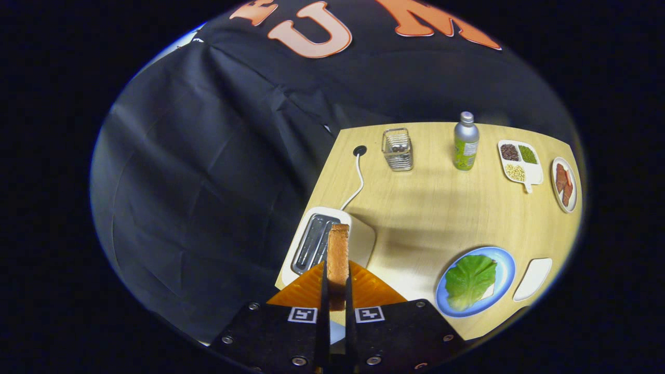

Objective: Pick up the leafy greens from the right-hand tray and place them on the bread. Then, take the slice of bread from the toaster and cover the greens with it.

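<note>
At the desk's (441, 218) left edge, the gripper (336, 283) has its fingers clamped on the bread slice (338, 254) above the toaster (317, 241). Right, near the front edge, greens (470, 280) lie on the blue plate (506, 270).

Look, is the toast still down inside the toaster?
No, the bread slice is pinched between the gripper fingers, lifted clear above the toaster slots.

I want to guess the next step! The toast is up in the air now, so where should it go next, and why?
Probably carry the bread slice over toward the blue plate. The gripper has its jaws shut on the slice, lifted above the toaster, and the leafy greens already lie on the plate's bread, waiting to be covered.
</note>
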`<state>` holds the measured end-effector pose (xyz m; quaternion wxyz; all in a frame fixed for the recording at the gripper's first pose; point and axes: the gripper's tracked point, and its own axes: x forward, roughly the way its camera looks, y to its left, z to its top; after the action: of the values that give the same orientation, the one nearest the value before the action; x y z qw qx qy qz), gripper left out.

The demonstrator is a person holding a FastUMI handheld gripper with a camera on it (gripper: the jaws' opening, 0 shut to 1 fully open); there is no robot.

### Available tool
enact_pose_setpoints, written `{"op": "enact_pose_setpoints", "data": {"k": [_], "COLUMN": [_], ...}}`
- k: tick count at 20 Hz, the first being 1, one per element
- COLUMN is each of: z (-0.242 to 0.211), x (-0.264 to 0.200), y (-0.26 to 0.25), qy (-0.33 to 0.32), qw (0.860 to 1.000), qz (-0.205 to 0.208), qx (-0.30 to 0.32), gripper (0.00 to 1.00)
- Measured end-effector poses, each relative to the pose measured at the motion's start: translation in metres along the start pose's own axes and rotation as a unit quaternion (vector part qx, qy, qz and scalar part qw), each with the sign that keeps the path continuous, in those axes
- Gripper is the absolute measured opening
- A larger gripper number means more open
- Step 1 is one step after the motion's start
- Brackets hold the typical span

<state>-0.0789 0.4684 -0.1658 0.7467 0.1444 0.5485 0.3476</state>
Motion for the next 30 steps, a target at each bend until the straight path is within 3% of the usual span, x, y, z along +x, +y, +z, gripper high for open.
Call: {"op": "enact_pose_setpoints", "data": {"k": [10, 23, 30], "z": [-0.035, -0.106, -0.129], "x": [-0.034, 0.006, 0.02], "y": [-0.106, -0.211, -0.259], "qy": [-0.004, 0.031, 0.029], "qw": [0.999, 0.995, 0.992], "qz": [0.004, -0.002, -0.029], "qx": [0.044, 0.092, 0.116], "gripper": [0.12, 0.12, 0.16]}}
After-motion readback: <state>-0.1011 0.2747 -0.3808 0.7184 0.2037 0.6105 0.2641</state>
